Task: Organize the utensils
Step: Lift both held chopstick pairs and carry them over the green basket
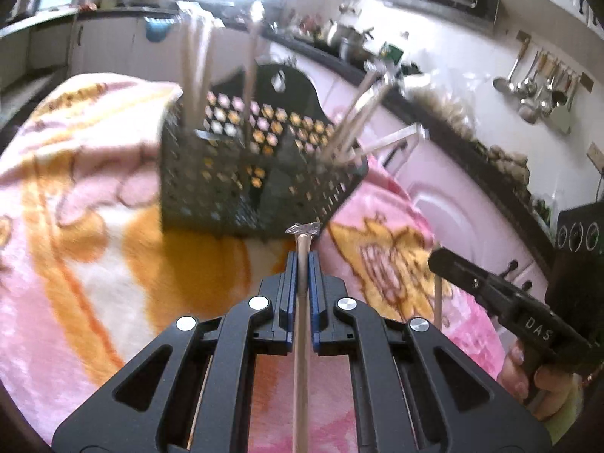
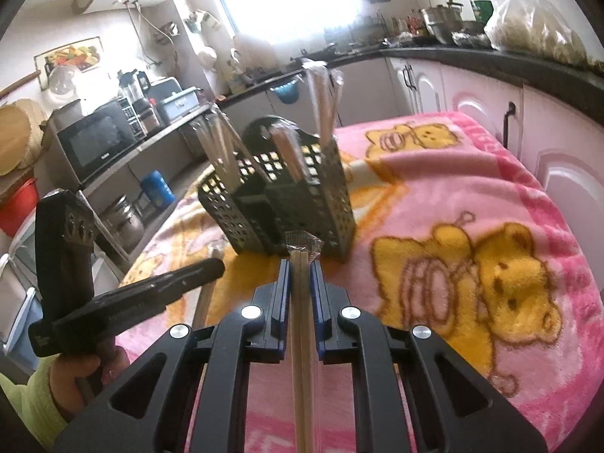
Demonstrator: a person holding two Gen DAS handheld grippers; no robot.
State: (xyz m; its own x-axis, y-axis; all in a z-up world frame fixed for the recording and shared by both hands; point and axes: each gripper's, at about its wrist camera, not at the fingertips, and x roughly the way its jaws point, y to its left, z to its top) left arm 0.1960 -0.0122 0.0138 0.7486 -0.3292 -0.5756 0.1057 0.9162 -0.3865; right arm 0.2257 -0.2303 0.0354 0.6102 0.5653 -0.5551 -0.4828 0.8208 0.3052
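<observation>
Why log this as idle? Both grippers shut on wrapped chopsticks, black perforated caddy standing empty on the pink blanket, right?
One error: the caddy is not empty. The right wrist view shows several wrapped chopsticks standing in its compartments. The rest holds: left gripper and right gripper each grip a wrapped pair, and the caddy stands on the pink blanket.

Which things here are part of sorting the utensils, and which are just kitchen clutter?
Job:
- left gripper, shut on wrapped chopsticks
- right gripper, shut on another wrapped pair
- black caddy on the blanket, already holding wrapped pairs

Clutter:
- microwave
- hanging ladles
- pots
</observation>
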